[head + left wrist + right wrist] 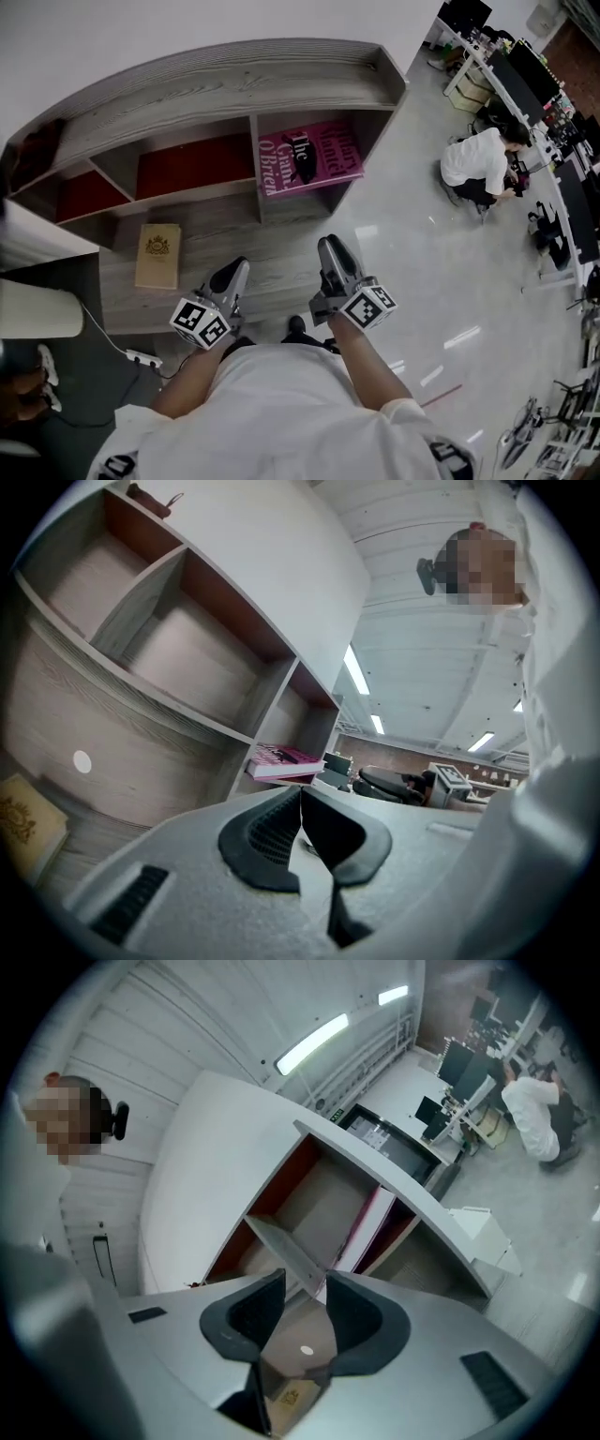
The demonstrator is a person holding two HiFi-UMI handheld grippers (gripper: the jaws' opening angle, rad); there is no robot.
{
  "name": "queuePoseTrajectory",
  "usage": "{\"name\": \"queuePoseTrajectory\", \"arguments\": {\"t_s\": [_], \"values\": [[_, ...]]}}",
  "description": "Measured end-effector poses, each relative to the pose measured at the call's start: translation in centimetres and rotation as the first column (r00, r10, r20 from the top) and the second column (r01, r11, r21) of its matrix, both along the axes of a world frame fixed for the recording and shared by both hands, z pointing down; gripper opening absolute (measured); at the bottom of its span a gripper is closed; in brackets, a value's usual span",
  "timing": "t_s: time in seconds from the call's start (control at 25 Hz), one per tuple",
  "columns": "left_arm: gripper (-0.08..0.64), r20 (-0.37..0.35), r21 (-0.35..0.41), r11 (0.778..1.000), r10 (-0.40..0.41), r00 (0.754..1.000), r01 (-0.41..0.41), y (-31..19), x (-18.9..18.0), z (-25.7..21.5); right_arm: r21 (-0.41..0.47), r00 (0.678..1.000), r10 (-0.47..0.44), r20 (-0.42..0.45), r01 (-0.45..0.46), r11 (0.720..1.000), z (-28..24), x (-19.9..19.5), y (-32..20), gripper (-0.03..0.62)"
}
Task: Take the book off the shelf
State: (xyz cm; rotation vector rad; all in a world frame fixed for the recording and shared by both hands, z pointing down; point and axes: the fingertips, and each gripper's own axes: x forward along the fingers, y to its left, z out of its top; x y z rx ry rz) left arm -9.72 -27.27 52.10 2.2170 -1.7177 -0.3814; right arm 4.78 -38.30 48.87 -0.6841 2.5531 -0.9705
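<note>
A pink book [309, 159] lies flat in the right compartment of the grey wooden shelf [234, 84]; it also shows in the left gripper view [281, 759] and, edge on, in the right gripper view [367, 1224]. A tan book [157, 255] lies on the lower ledge. Both grippers are held close to the person's body, well short of the pink book. My left gripper [234, 270] [300, 794] has its jaw tips touching and holds nothing. My right gripper [330, 246] [306, 1283] stands open, with a gap between its pads and nothing in it.
The shelf's other compartments have red backs. A person in a white shirt [483, 164] crouches on the floor at the right beside desks with monitors [525, 66]. A power strip [145, 358] and a white roll [37, 309] lie at the left.
</note>
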Motion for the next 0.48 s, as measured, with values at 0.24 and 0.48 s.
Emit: {"name": "queuePoseTrajectory", "arguments": {"t_s": [0.24,0.48], "values": [[0.018,-0.001,-0.022,0.993,-0.112,0.994,0.112,-0.3,-1.1,0.7,-0.121,0.995,-0.002,0.096,0.014,0.993,1.0,-1.7,-4.6,0.155],[0.017,-0.009,-0.048,0.986,-0.162,0.987,0.162,0.0,-1.1,1.7,-0.139,0.979,-0.012,0.203,0.041,0.989,-0.1,-3.3,-8.5,0.198]]}}
